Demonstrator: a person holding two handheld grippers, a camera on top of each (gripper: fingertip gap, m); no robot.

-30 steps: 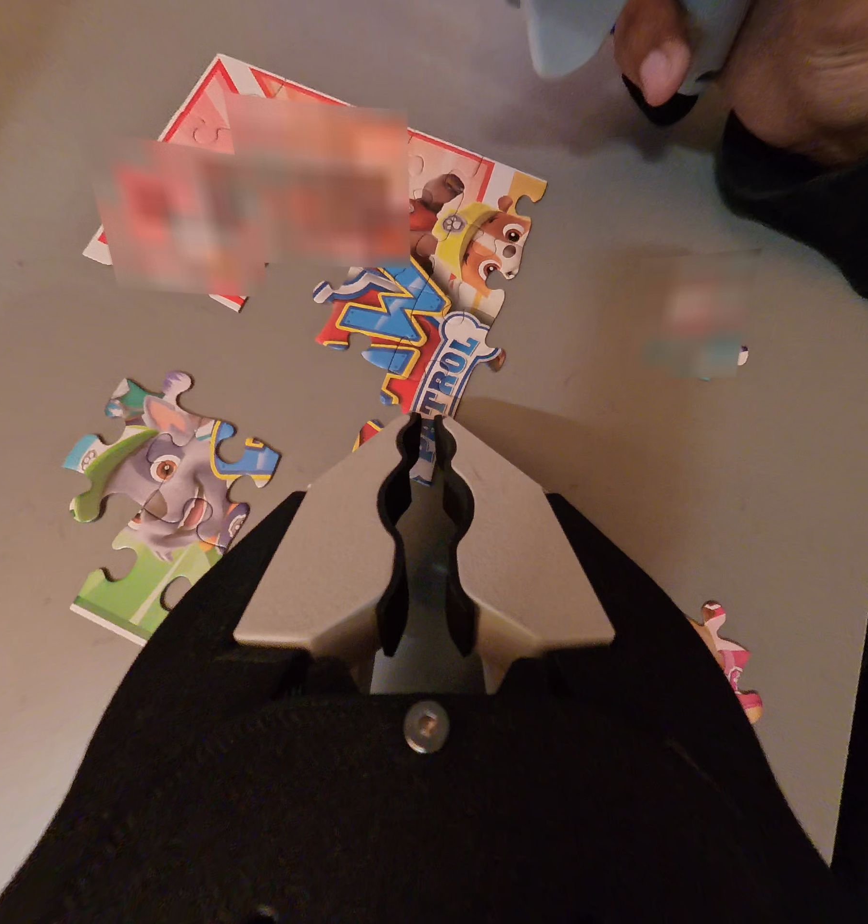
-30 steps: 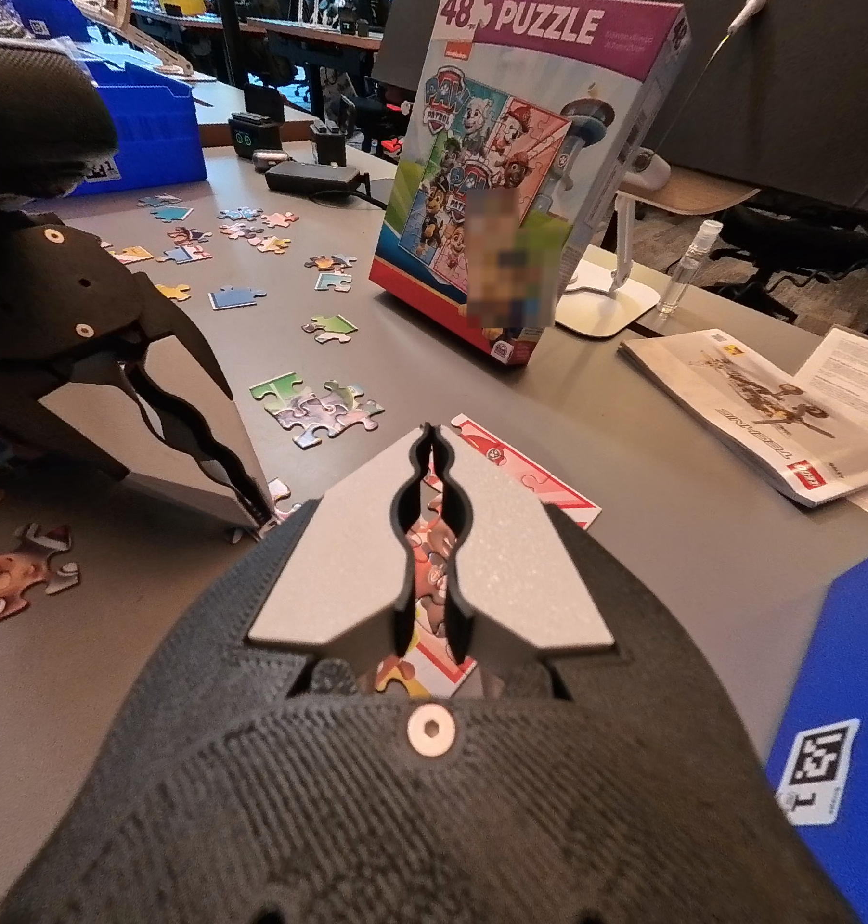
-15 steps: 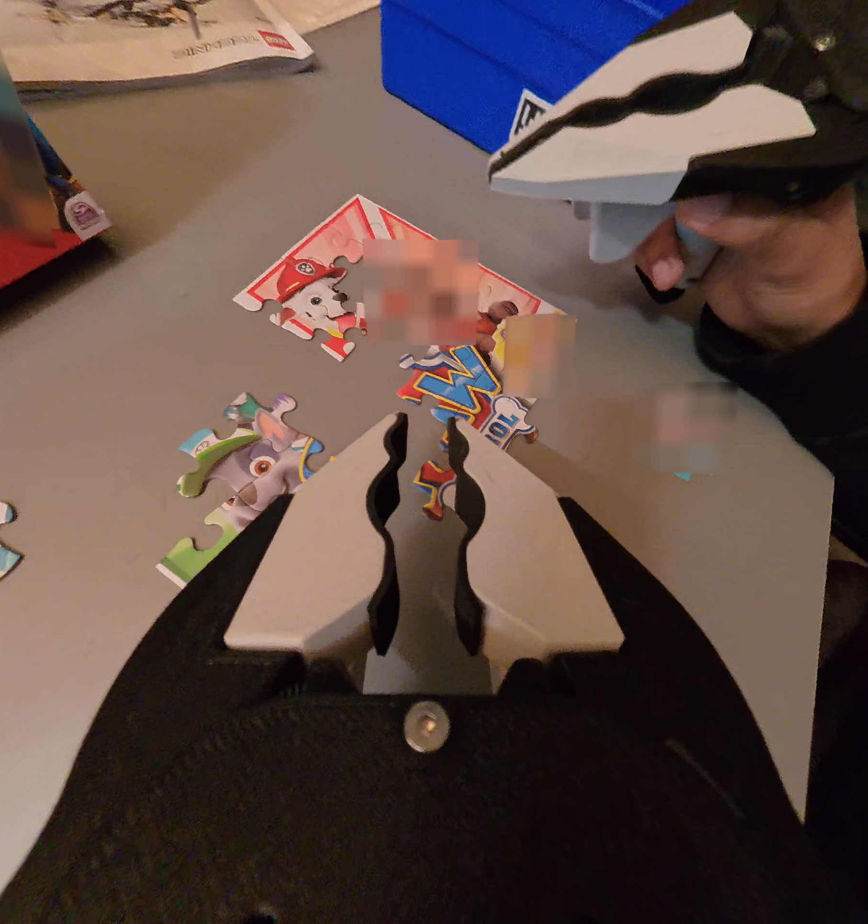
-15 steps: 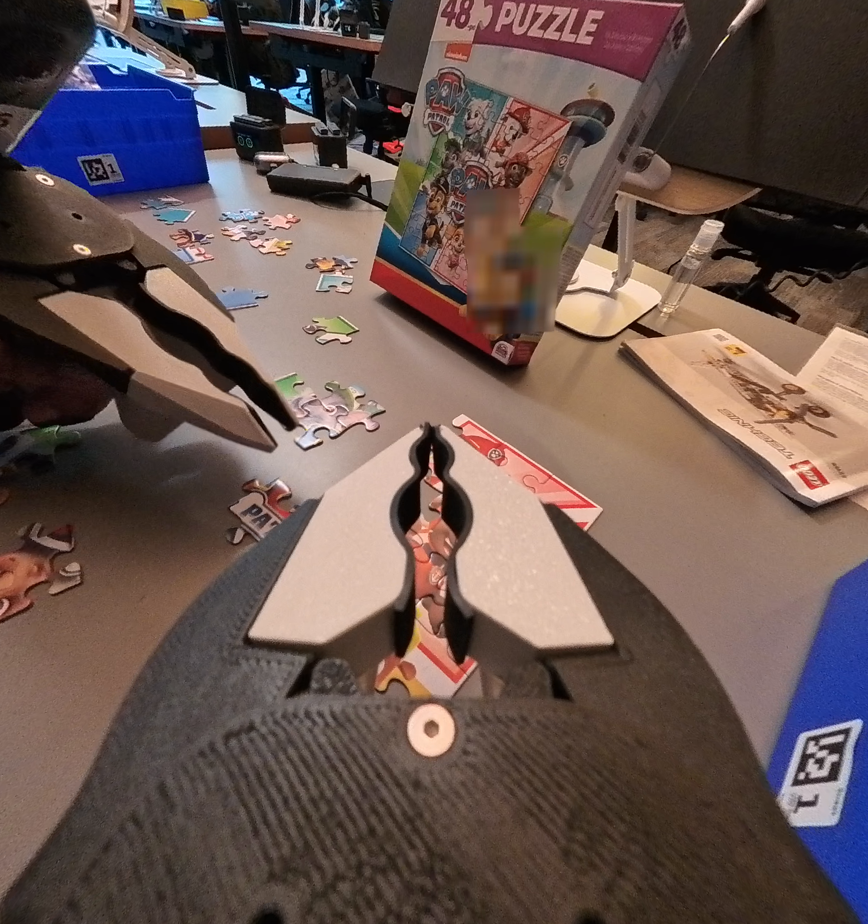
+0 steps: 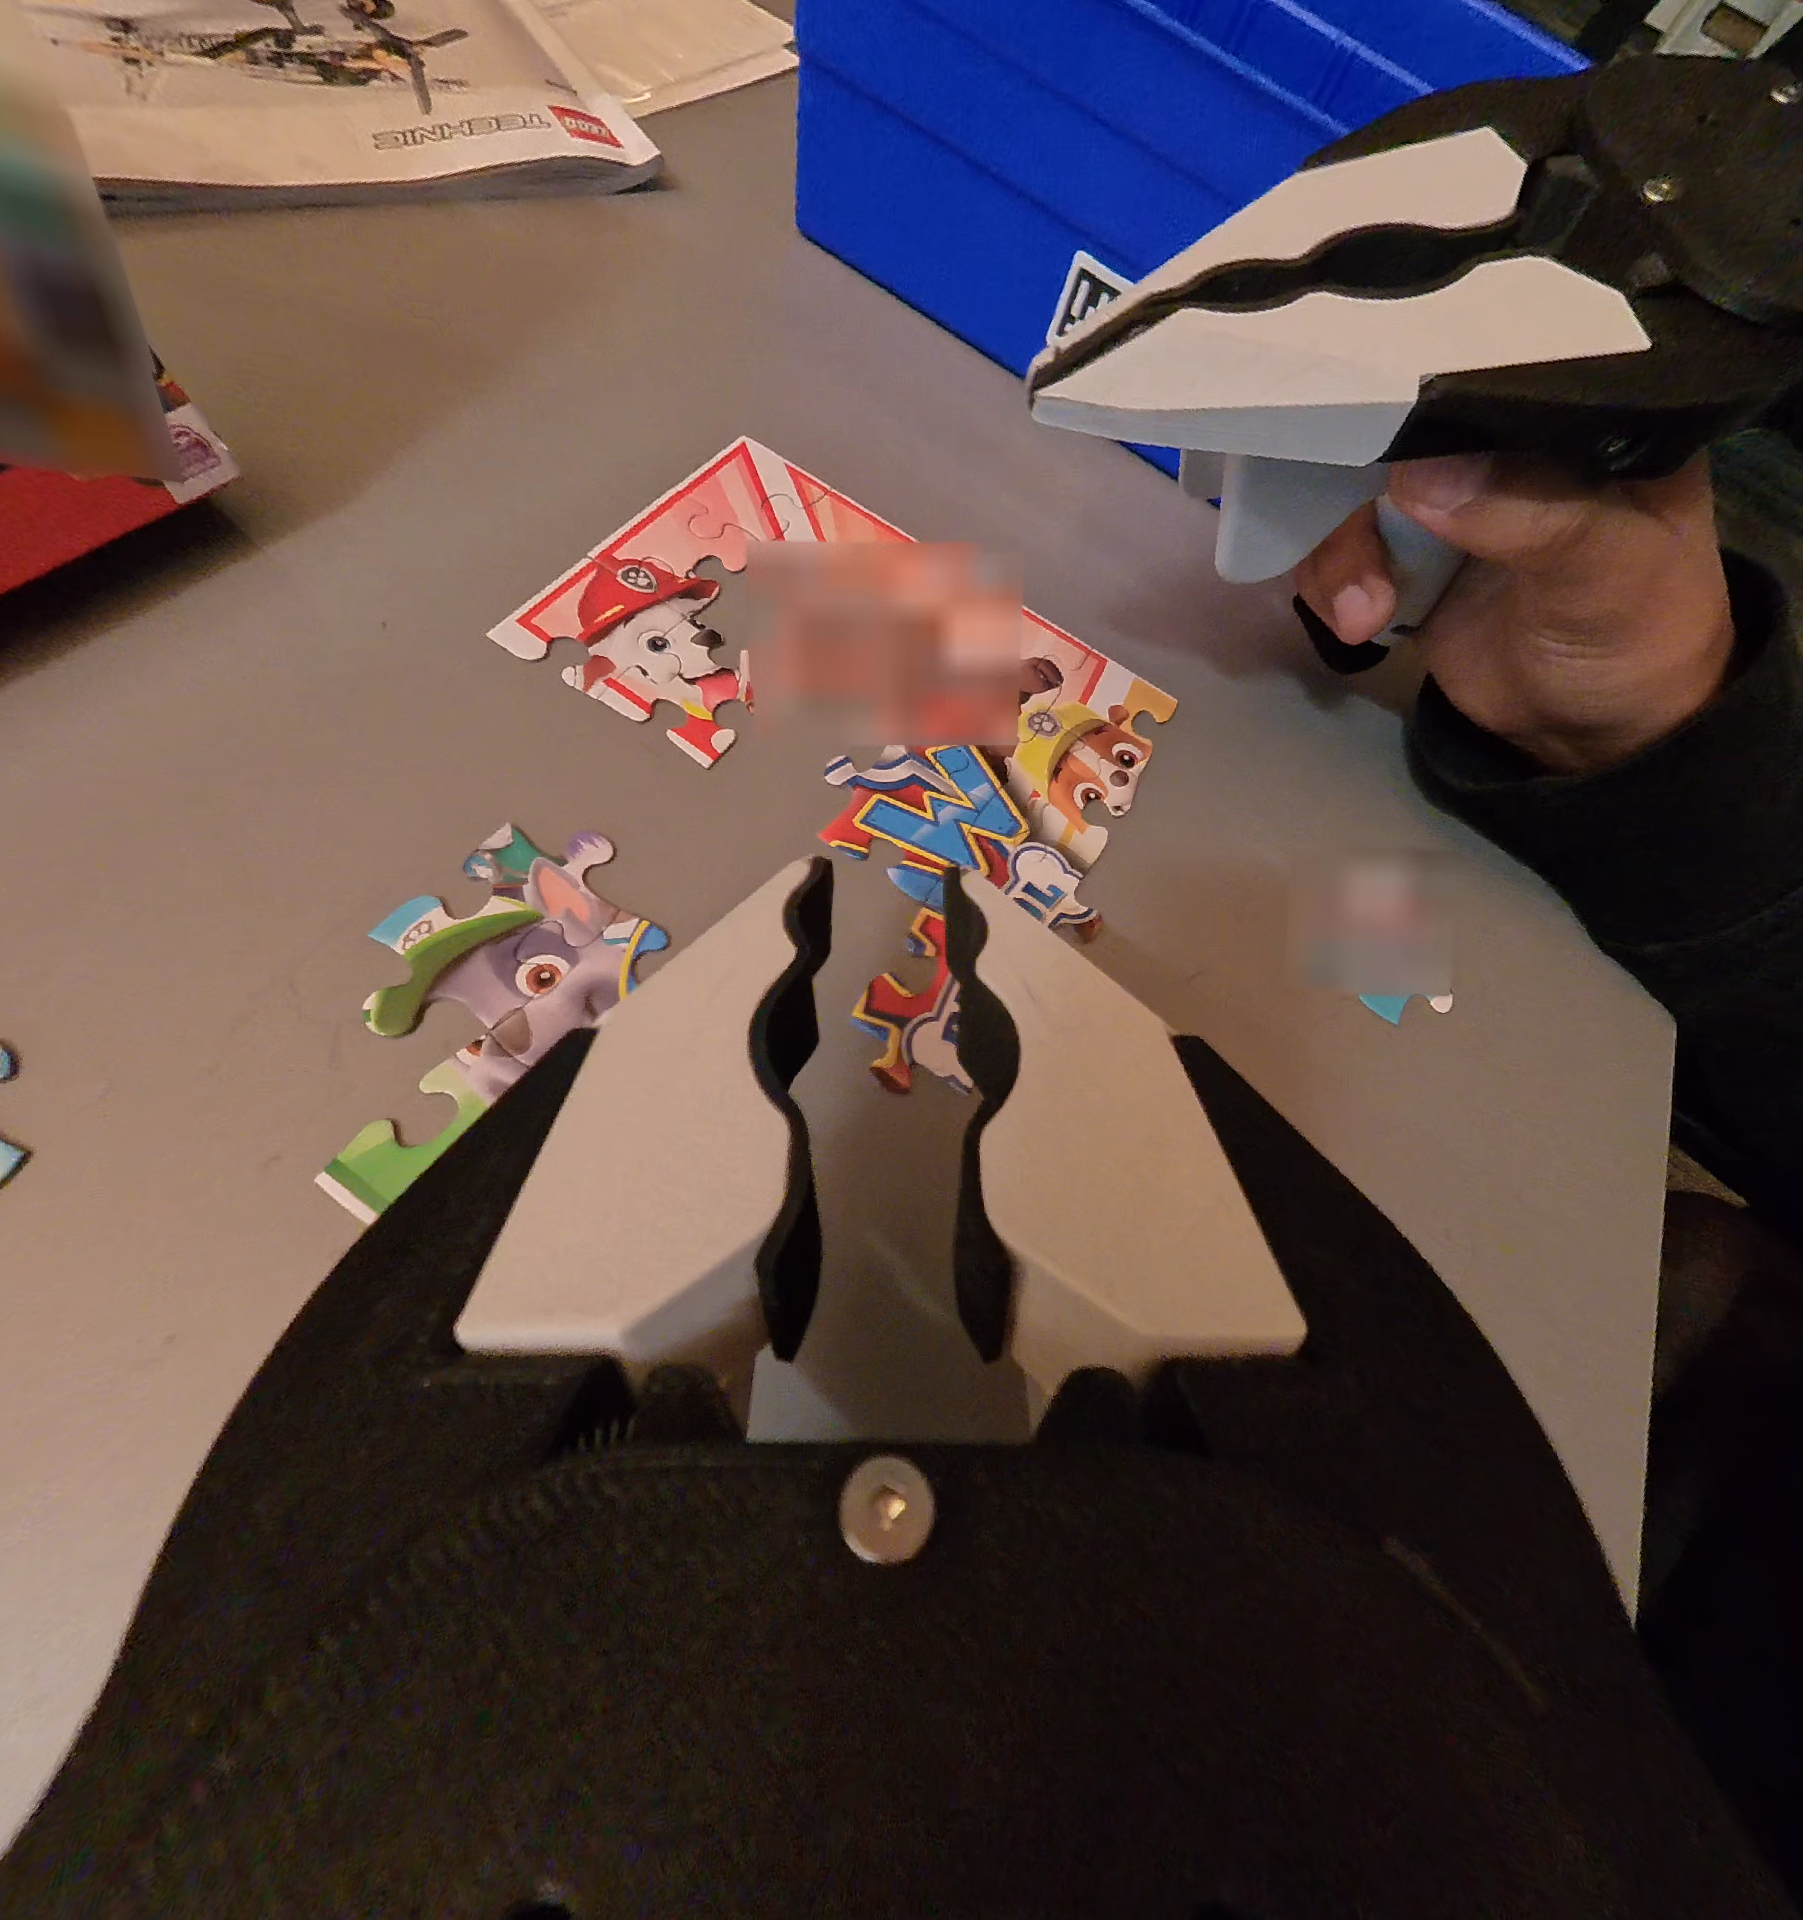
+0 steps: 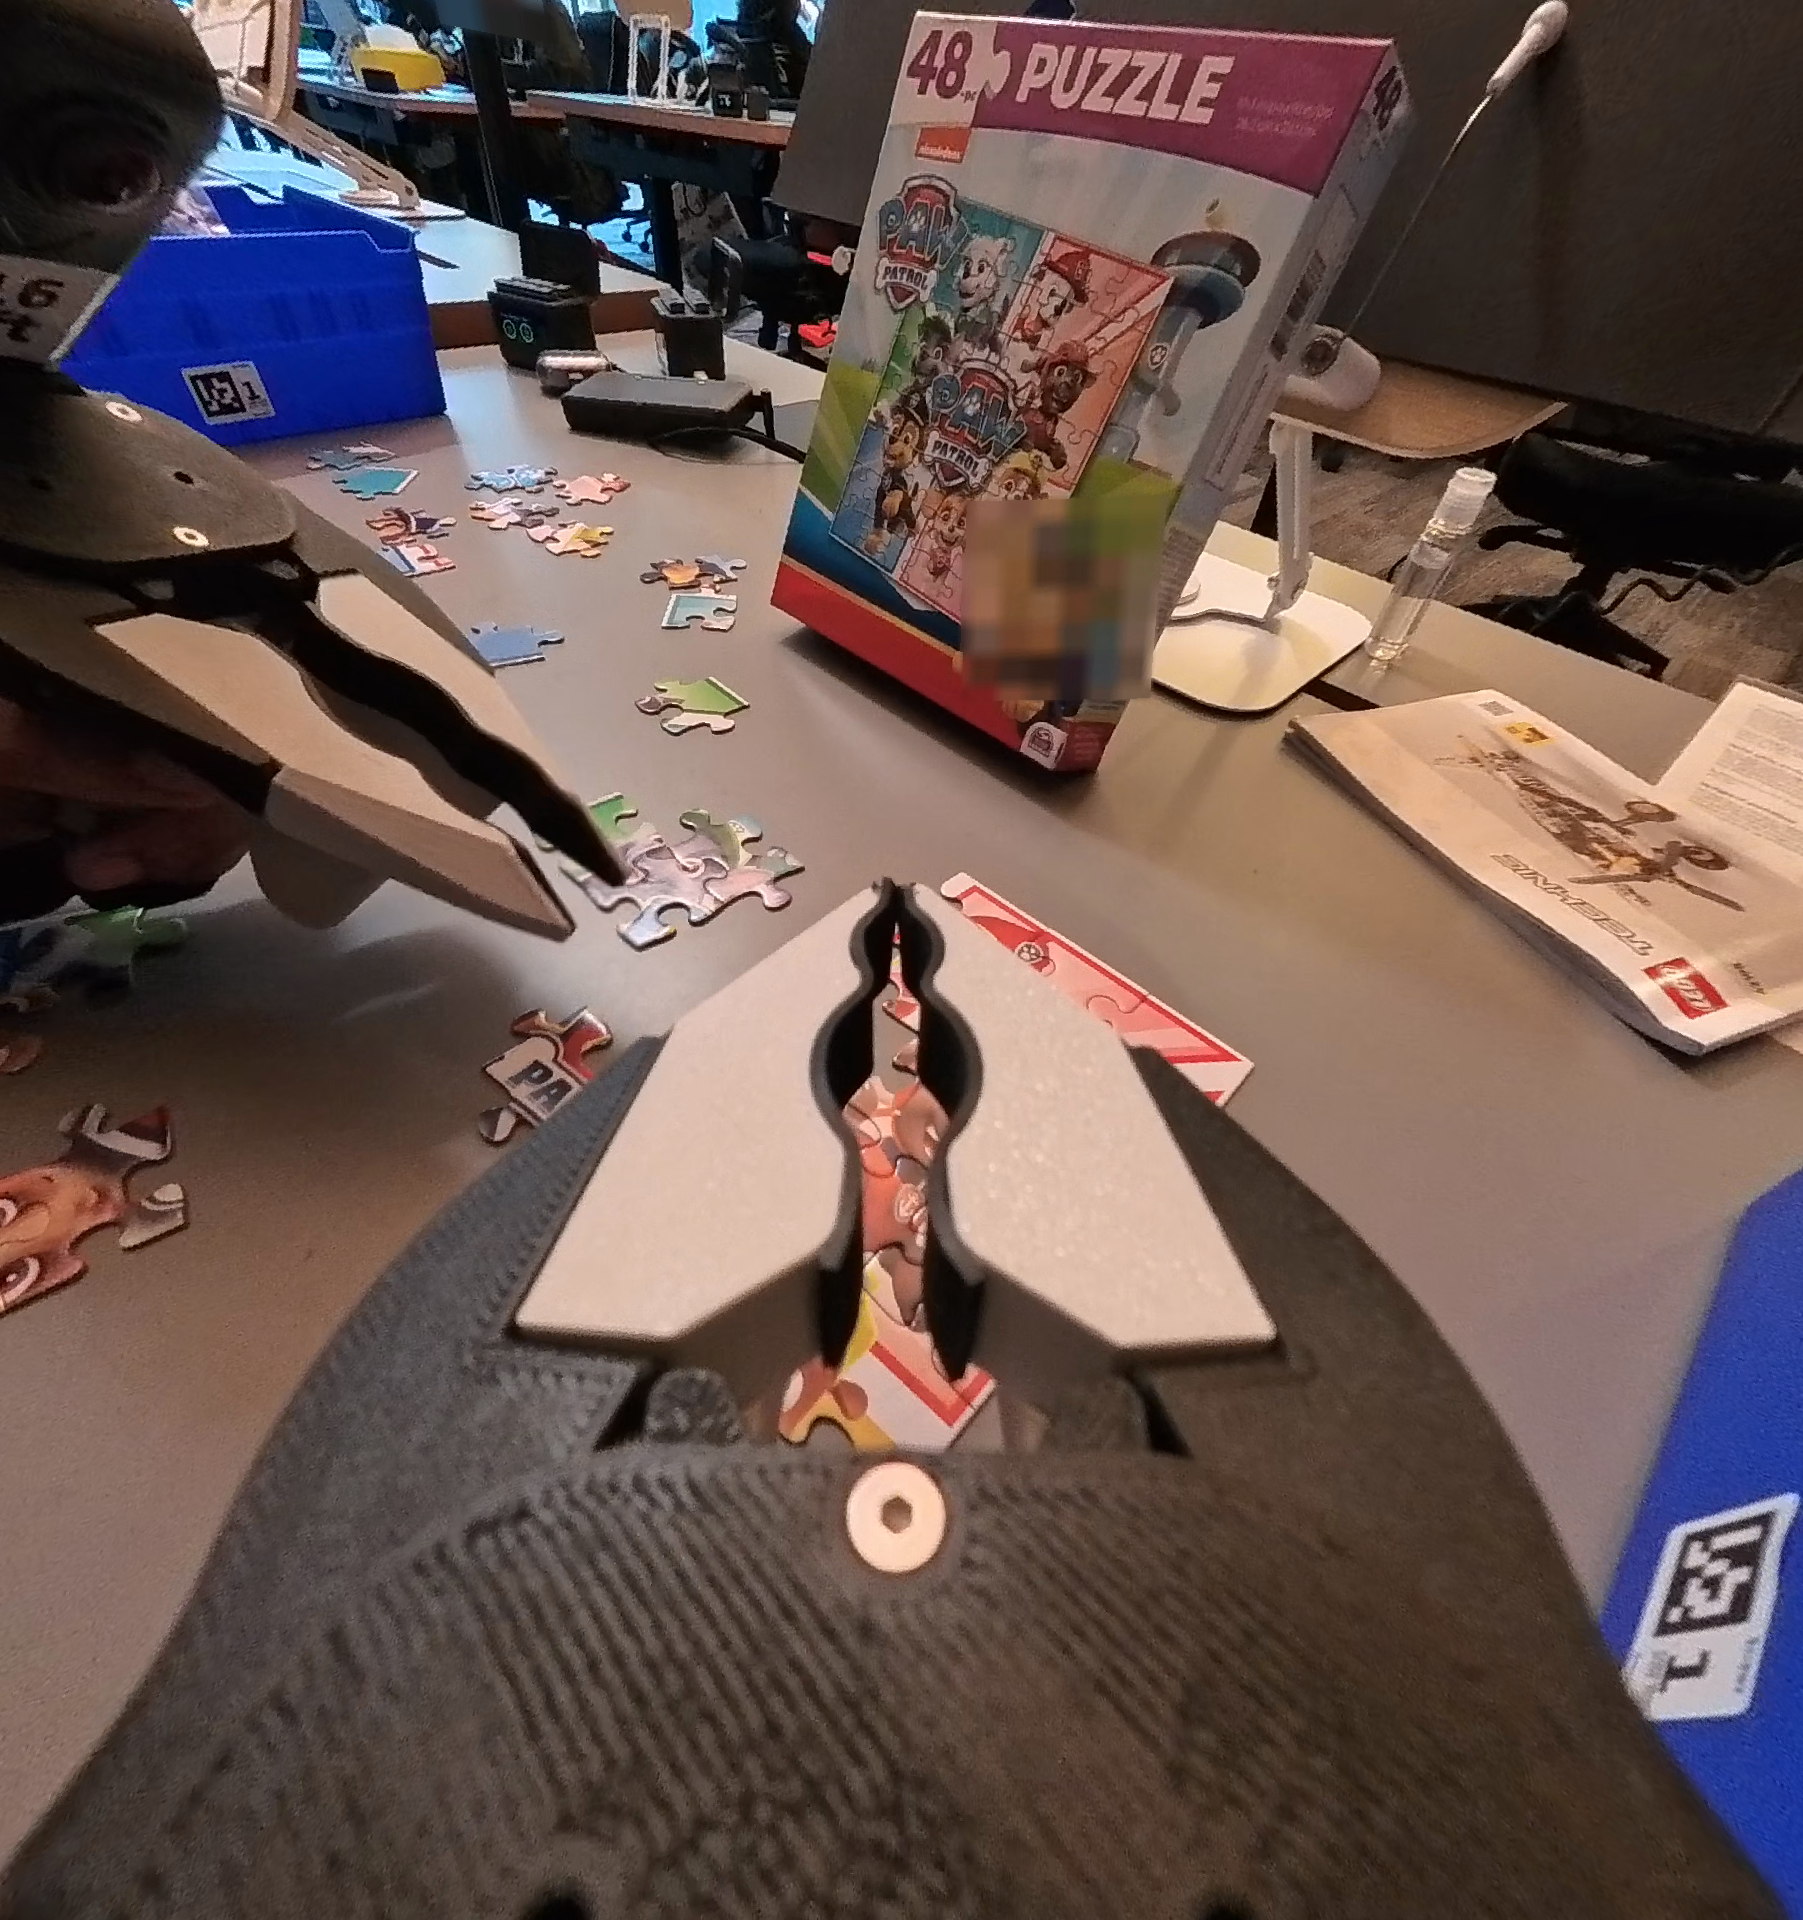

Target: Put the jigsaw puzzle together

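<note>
Our left tongs [image 5: 886, 883] hang narrowly parted and bare above a loose red-blue piece [image 5: 912, 1023] on the table [image 5: 253, 727]. Right tongs [image 6: 892, 896] are closed on nothing, over the joined red-bordered section [image 6: 1094, 1003]. Risk, as we judge it: lowering either could nudge the section or skid the flat piece instead of gripping it.

Lettering is showing on the puzzle box [image 6: 1084, 416] upper middle, the booklet [image 6: 1603, 862] at right, and the square-code tag [image 6: 1718, 1621] lower right. Not quoting any of it.
</note>
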